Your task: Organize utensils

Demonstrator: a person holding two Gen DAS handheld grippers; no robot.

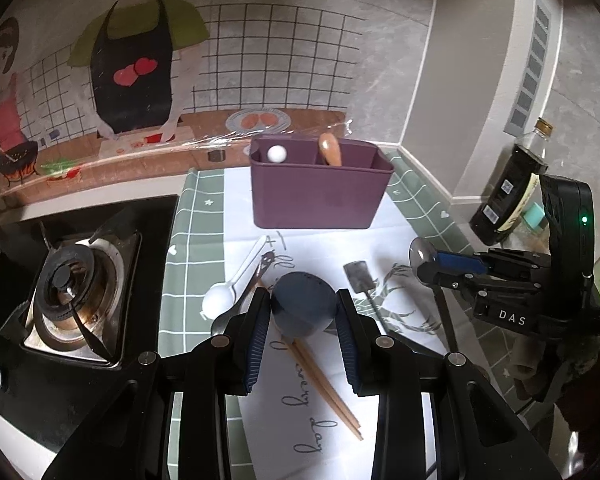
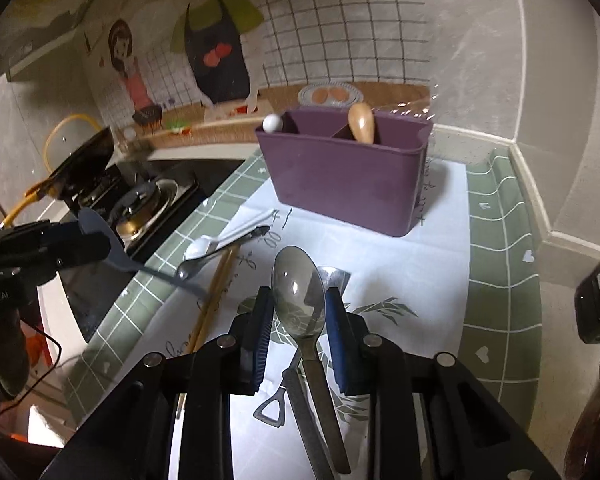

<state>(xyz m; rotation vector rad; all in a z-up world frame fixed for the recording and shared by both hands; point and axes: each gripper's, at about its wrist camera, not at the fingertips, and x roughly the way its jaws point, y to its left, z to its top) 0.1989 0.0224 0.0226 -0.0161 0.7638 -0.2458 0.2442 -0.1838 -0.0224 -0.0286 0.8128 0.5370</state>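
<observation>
Black hand-held gripper (image 1: 303, 344) frames, blue ribbed pads (image 1: 260, 336), silver screws, white "DAS" lettering, possibly a dark fuzzy sleeve (image 1: 588, 380)

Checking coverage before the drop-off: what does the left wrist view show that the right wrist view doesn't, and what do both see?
Only the left wrist view: the left gripper closed on the dark blue spoon, with the gas burner seen from above. Only the right wrist view: the right gripper clamping the metal spoon, plus a bottle opener. Both show the purple caddy, white spoon and chopsticks.
</observation>
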